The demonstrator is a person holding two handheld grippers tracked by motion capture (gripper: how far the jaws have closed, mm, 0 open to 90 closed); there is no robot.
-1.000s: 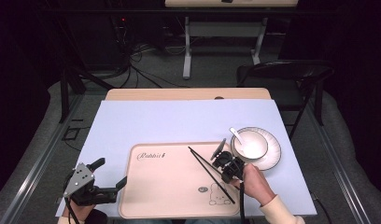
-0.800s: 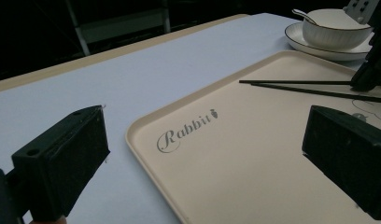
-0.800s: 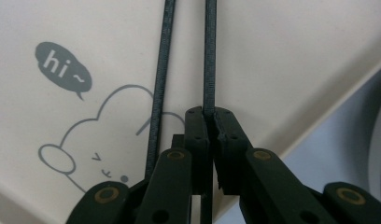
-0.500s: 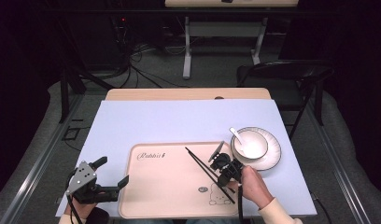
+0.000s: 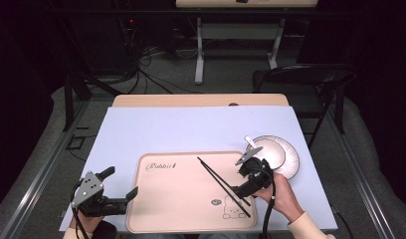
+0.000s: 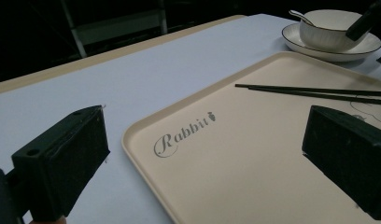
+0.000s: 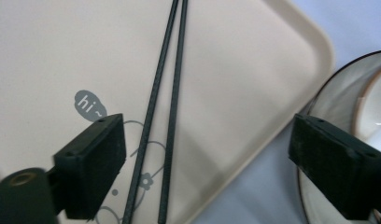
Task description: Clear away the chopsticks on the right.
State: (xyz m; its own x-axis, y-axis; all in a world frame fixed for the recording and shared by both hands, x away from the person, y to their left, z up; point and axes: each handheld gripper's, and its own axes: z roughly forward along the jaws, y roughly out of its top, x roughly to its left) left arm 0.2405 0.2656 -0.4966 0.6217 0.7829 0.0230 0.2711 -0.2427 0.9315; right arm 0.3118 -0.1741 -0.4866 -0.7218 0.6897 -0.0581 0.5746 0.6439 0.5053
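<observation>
Right gripper (image 5: 244, 183): jaws wide apart, nothing pressed between them; they have just been opening. It hangs above the near right part of the tray (image 5: 156, 219), over the chopsticks (image 5: 223, 185). Right gripper view: the chopsticks (image 7: 166, 112) lie free on the tray (image 7: 48, 51), between the spread jaws but untouched.

Chopsticks: two black sticks side by side, flat on the tray, long axis diagonal, running from the tray's middle far part to its near right corner by the printed cartoon.

Versus a second ago: the gripper was closed low on the sticks; now it sits higher and clear of them, sticks resting.

Bowl (image 5: 265, 152) on its plate (image 5: 289, 167), just off the tray's right edge.

Left gripper (image 5: 119, 186): jaws wide, empty, at the tray's near left corner.
</observation>
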